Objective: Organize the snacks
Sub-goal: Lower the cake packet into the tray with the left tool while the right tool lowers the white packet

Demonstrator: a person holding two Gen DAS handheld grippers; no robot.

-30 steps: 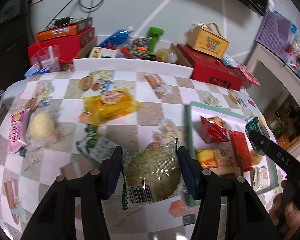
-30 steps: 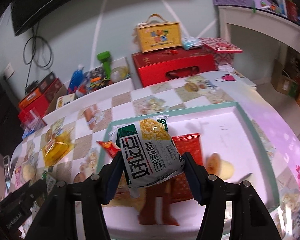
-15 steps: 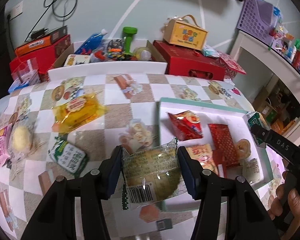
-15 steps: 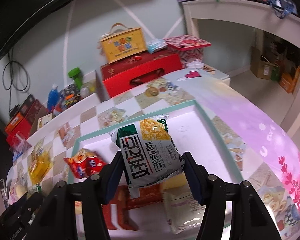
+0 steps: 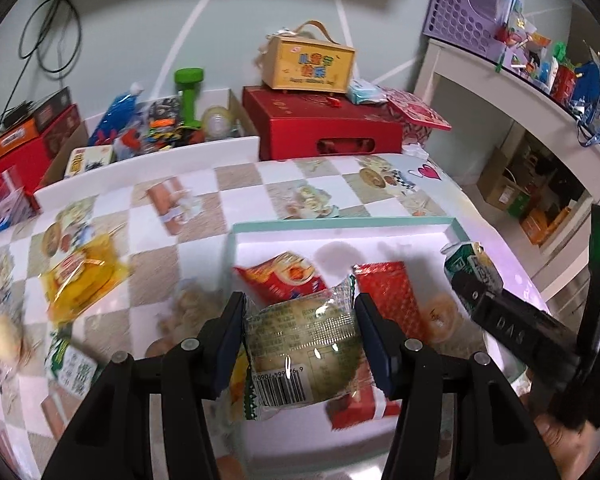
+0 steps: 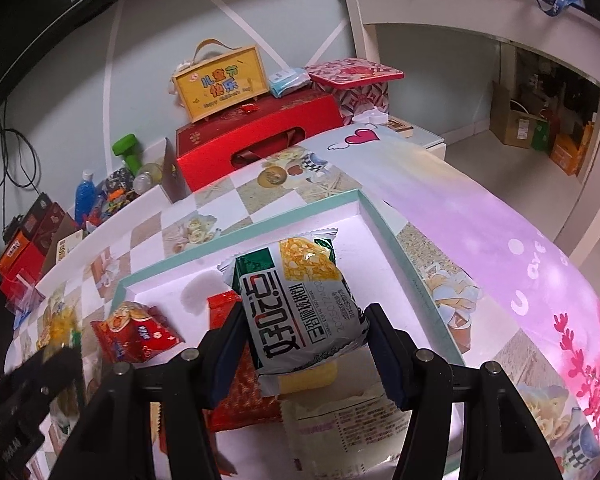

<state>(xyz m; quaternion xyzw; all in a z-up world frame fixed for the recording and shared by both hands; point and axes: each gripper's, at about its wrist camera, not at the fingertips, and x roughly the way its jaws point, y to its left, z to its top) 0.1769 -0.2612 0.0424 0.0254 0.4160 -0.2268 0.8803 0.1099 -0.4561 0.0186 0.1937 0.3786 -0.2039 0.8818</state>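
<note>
My left gripper [image 5: 300, 338] is shut on a clear-wrapped round green cake [image 5: 304, 350] and holds it above the near left part of a white tray with a teal rim [image 5: 340, 224]. My right gripper [image 6: 306, 344] is shut on a white and green snack bag [image 6: 300, 304], held above the tray's middle [image 6: 240, 236]. In the tray lie a red chip bag [image 6: 134, 334], a red packet [image 5: 388, 292] and a white packet [image 6: 352, 424]. The right gripper also shows in the left wrist view [image 5: 476, 280].
On the checkered tablecloth left of the tray lie a yellow snack bag [image 5: 80, 276], a green and white packet [image 5: 74, 368] and a round bun [image 5: 4, 336]. Red boxes [image 5: 324, 124], a yellow case [image 5: 308, 64] and a cluttered box [image 5: 160, 128] stand behind.
Both grippers have moved right and forward over the tray with their snacks still held. The tray now fills more of both views.
</note>
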